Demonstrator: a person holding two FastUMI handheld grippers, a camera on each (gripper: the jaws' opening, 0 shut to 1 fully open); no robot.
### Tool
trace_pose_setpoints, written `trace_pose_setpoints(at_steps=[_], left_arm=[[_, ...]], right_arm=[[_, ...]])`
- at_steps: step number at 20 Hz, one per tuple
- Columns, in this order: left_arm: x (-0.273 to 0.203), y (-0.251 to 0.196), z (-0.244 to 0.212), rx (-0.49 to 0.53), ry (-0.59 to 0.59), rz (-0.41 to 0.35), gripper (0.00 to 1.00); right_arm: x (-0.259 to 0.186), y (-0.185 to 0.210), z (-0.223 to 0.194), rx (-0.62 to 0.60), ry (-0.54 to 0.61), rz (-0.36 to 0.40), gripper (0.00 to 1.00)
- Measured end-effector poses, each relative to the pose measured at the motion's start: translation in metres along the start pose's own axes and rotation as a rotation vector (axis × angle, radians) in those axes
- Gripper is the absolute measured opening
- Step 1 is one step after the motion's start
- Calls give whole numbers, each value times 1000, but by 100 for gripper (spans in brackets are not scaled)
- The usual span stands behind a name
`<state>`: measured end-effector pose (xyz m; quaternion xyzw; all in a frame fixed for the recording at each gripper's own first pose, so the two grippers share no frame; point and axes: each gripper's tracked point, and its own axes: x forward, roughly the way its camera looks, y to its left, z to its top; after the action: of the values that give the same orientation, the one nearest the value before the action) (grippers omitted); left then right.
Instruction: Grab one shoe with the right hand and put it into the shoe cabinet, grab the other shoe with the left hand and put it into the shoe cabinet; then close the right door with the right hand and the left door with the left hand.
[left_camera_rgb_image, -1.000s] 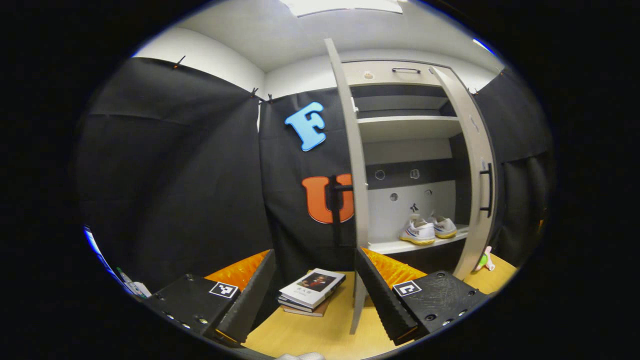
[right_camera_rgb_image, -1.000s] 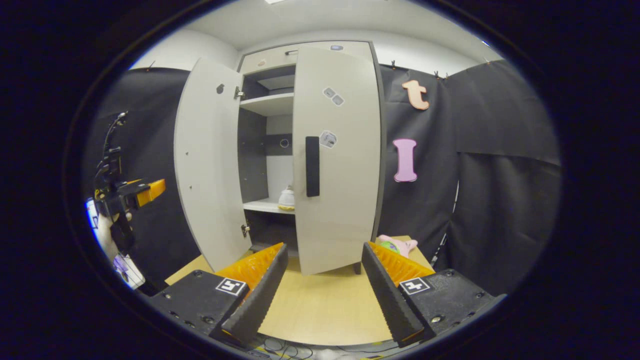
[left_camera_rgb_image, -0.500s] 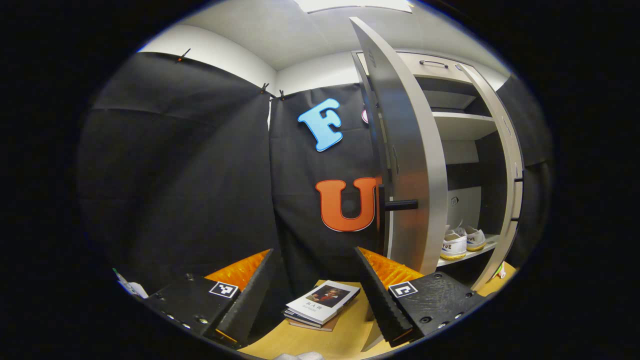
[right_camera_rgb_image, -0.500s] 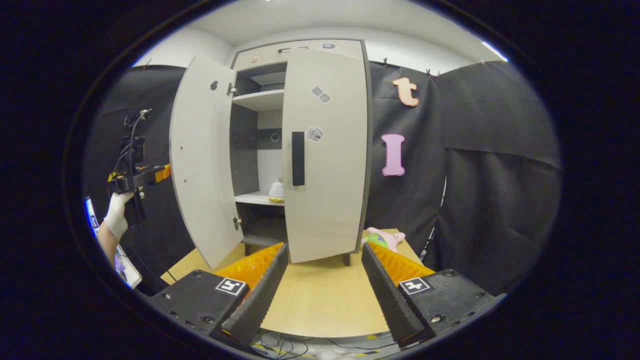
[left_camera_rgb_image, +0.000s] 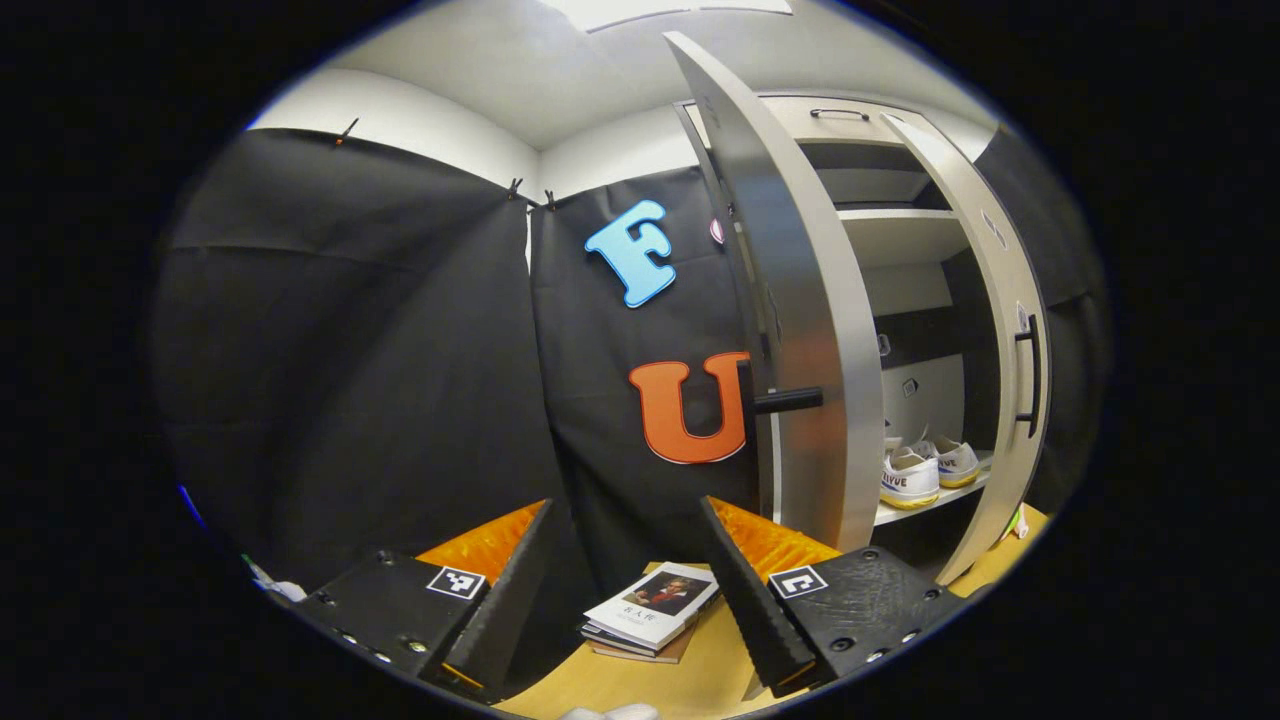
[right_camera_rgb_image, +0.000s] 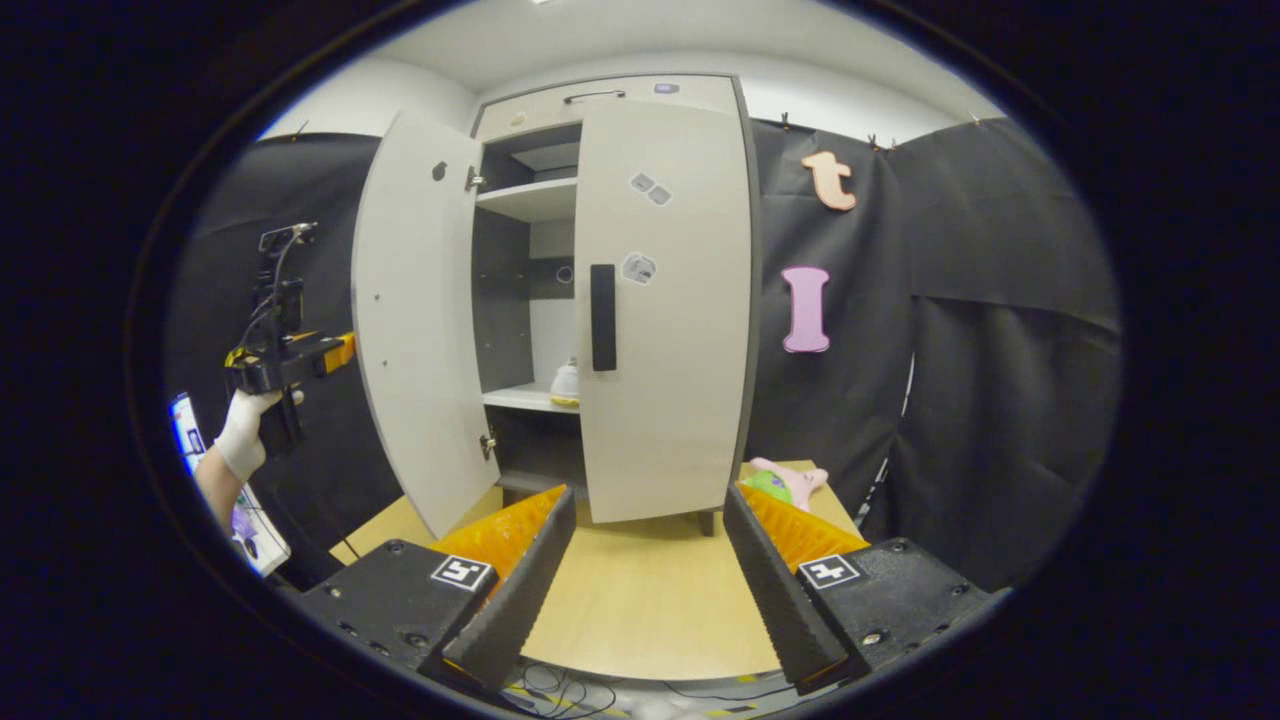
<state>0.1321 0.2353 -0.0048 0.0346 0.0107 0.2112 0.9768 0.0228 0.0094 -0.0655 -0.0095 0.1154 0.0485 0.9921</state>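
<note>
- In the right gripper view, the left tool (right_camera_rgb_image: 335, 352) hung at the far left, held by a gloved hand (right_camera_rgb_image: 243, 432), its tip just beside the outer face of the left door (right_camera_rgb_image: 415, 320).
- In the left gripper view, the left tool (left_camera_rgb_image: 625, 575) was spread wide with nothing between its fingers; a stack of books (left_camera_rgb_image: 650, 612) lay on the bench (left_camera_rgb_image: 690, 680) beyond them.
- The left door stood ajar, its dark handle (left_camera_rgb_image: 785, 400) jutting out above that tool's right finger.
- Both shoes (left_camera_rgb_image: 925, 475) sat side by side on the lower shelf (left_camera_rgb_image: 935, 500) inside the shoe cabinet (right_camera_rgb_image: 615, 95).
- The right door (right_camera_rgb_image: 665, 310) was almost closed, a narrow gap left at its handle side.
- The right tool (right_camera_rgb_image: 650, 580) was spread and empty, well back from the cabinet above the bench.
- A pink and green toy (right_camera_rgb_image: 785, 483) lay on the bench beside the cabinet's right foot.
</note>
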Motion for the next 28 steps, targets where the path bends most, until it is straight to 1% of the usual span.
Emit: trace_pose_setpoints(at_steps=[2,4,6,7,8,10,12,20,22,23,24,25,26,27,28], left_arm=[[-3,-8,0,-7,3,5,87],[-5,-13,-1,-8,3,9,87],[-10,-22,1,-24,6,-4,87],[-13,-29,2,-30,5,-12,87],[-15,-36,3,-28,3,-19,87],[-19,-49,5,-21,-3,-34,88],[-23,-63,6,-40,-2,-48,87],[-25,-142,10,-55,10,-174,88],[-28,-162,14,-49,11,-206,88],[-33,-169,16,-47,8,-218,96],[-33,-176,17,-46,3,-223,98],[-35,-180,17,-47,2,-227,96],[-35,-183,16,-49,5,-232,100],[-37,-186,15,-49,9,-236,96],[-39,-187,13,-47,14,-236,96]], right_arm=[[3,0,3,-13,0,8,97],[5,4,4,-9,-2,32,97],[6,-2,8,-16,-9,38,97],[8,-3,7,-17,-9,44,94],[9,-4,7,-18,-7,48,96],[11,-6,6,-21,-1,60,97],[13,-10,4,-18,7,72,96],[24,-21,1,-28,28,94,96],[25,-27,4,-40,22,84,97],[25,-29,4,-39,19,82,97],[25,-33,5,-32,17,78,97],[26,-35,5,-24,14,73,97],[25,-38,6,-16,11,67,97],[24,-40,8,-10,7,61,94],[24,-42,9,-6,3,57,94]])
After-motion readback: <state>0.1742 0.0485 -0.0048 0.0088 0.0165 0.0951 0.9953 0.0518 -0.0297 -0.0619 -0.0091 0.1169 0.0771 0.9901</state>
